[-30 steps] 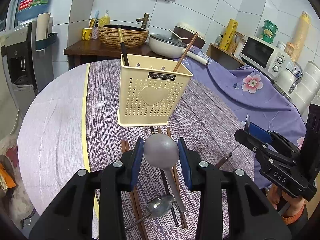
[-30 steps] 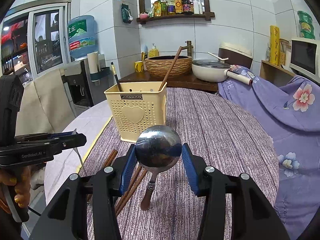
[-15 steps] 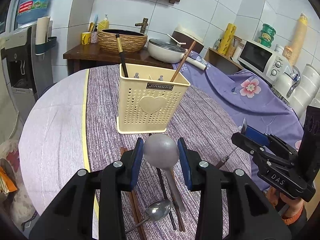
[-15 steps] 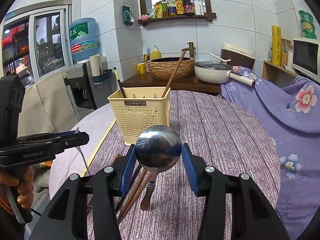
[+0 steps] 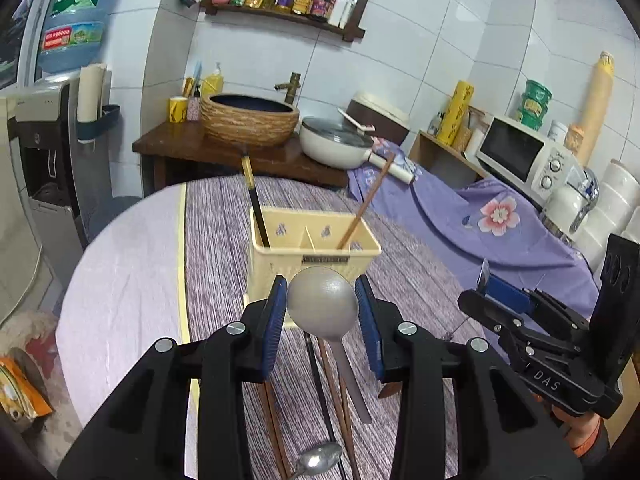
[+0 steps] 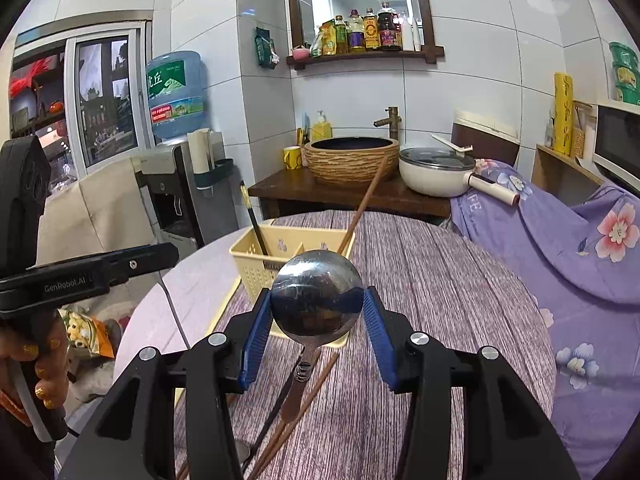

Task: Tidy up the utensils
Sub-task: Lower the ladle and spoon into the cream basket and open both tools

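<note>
1. Round table [image 5: 132, 280], purple striped cloth; everything below is placed relative to the cream utensil caddy [image 5: 312, 256] standing on it.
2. Cream utensil caddy: perforated, divided into compartments. A black chopstick [image 5: 253, 196] leans out of its left compartment, a brown chopstick [image 5: 366, 204] out of its right.
3. Left gripper [image 5: 322, 312]: raised above the table on the near side of the caddy, jaws partly closed, blue pads pressed on the bowl of a matte grey spoon [image 5: 322, 306]. Spoon's handle hangs down toward the cloth.
4. Right gripper [image 6: 318, 316]: also on the caddy's near side, to its right, jaws partly closed on the bowl of a shiny steel spoon [image 6: 318, 296]; handle hangs below.
5. Loose chopsticks [image 5: 338, 396], brown and black, lie on the cloth just in front of the caddy, under both grippers.
6. Small steel spoon [image 5: 320, 456] lies on the cloth, nearest the camera, beyond the loose chopsticks from the caddy.
</note>
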